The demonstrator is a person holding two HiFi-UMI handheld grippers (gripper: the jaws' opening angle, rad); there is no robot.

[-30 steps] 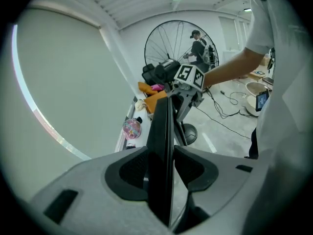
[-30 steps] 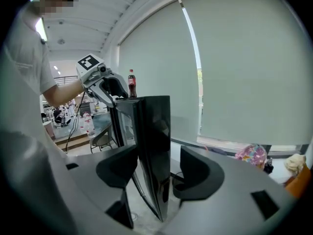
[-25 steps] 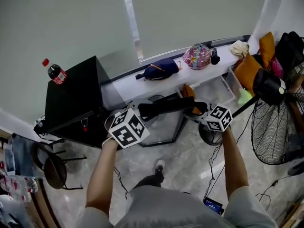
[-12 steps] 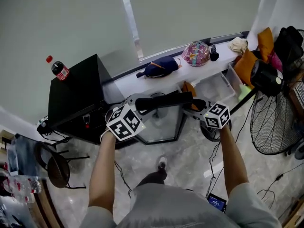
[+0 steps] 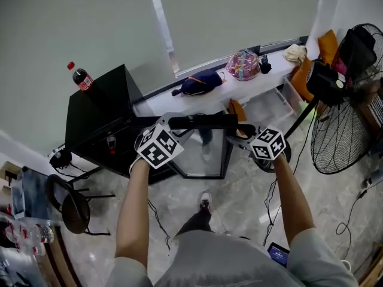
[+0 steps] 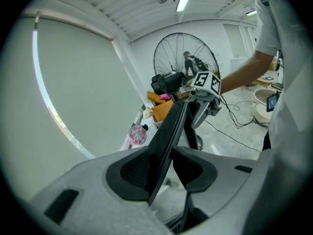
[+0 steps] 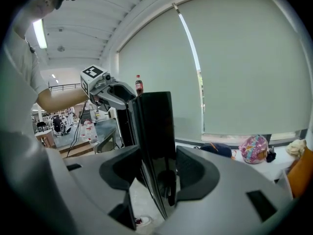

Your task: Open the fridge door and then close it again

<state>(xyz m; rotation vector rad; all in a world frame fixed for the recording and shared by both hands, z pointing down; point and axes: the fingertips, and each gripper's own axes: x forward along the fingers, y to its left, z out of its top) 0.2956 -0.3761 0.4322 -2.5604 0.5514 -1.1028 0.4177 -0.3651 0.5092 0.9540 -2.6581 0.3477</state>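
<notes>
The fridge door [image 5: 206, 122] stands open, its long top edge level — running left to right. The left gripper [image 5: 175, 124] and right gripper [image 5: 242, 130] (jaws just narrowed) both clamp it.

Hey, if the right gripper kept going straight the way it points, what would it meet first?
The fridge door: its black top edge sits between the jaws of the right gripper, which have just been closing. Pushing on would probably only slide it along that edge.

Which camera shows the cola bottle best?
The head view: the cola bottle stands whole on the black fridge. The right gripper view shows it small beyond the door; the left gripper view misses it.
</notes>
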